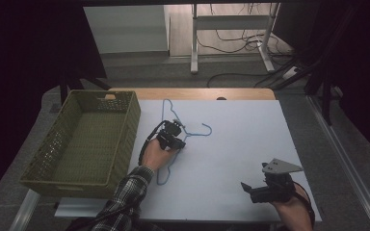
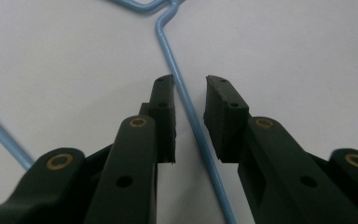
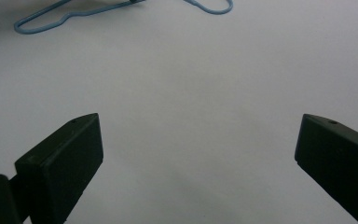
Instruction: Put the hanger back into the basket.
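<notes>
I have my left gripper (image 2: pixel 189 119) down over the blue wire hanger (image 2: pixel 193 121) at the table's (image 1: pixel 231 144) centre, jaws narrowed, wire between them with gaps either side, not yet pinched. Next I judge: close, then lift. My right gripper (image 3: pixel 198 158) waits wide open at 5 o'clock. The green basket (image 1: pixel 43 159) at 9 o'clock holds 0 items.

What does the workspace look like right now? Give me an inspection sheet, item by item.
Surface: white table top, wooden strip along its far edge.
Job's things: blue wire hanger lying flat on the table.
Clutter: green basket at the table's left edge, with nothing visible inside.
Grippers: left gripper astride the hanger's wire, a gap showing on the right pad's side; right gripper wide open over bare table.
Cables: black cable trailing from the left gripper; loose cables on the floor behind the table.
Surroundings: grey floor, white metal frame legs, dark curtains on both sides.
</notes>
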`<move>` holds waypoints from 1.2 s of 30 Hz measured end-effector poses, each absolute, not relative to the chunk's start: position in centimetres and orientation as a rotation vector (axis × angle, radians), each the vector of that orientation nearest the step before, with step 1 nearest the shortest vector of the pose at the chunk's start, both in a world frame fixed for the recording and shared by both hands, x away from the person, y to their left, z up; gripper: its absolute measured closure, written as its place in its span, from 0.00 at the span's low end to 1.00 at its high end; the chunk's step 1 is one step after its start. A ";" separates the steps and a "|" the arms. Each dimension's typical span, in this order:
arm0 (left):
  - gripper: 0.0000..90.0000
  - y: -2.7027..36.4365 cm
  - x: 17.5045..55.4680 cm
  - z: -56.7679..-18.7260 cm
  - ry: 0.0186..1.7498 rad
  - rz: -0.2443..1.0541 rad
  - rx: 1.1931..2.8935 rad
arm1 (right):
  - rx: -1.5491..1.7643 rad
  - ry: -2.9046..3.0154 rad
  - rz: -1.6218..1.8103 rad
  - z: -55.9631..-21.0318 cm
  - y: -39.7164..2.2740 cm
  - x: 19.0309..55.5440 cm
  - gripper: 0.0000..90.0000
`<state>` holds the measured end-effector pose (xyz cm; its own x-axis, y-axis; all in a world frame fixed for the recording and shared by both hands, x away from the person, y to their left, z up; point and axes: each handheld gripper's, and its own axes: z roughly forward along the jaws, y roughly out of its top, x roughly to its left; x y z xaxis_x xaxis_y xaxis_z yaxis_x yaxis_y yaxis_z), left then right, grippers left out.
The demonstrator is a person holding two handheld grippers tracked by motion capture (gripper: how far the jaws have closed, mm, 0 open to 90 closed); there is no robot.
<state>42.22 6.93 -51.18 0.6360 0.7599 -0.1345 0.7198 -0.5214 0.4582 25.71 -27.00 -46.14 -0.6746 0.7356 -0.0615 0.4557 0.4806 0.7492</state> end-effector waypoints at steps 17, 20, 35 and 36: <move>0.97 6.9 41.8 -51.3 1.298 0.099 2.324 | 0.991 2.361 1.022 -46.2 -26.9 25.7 0.01; 0.97 7.6 41.7 -51.3 1.281 0.064 2.298 | 0.992 2.365 1.020 -46.2 -26.9 25.8 0.01; 0.97 9.8 41.0 -50.2 1.210 0.022 2.230 | 1.030 2.448 1.012 -45.6 -24.6 28.5 0.00; 0.97 9.9 40.9 -50.2 1.208 0.017 2.225 | 1.035 2.448 1.018 -45.5 -24.5 28.8 0.00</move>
<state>40.93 9.88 -50.24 0.5855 0.7669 -0.2629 0.7594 -0.4053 0.5090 28.78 -24.45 -45.51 -0.6979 0.7162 0.0039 0.5080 0.4911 0.7076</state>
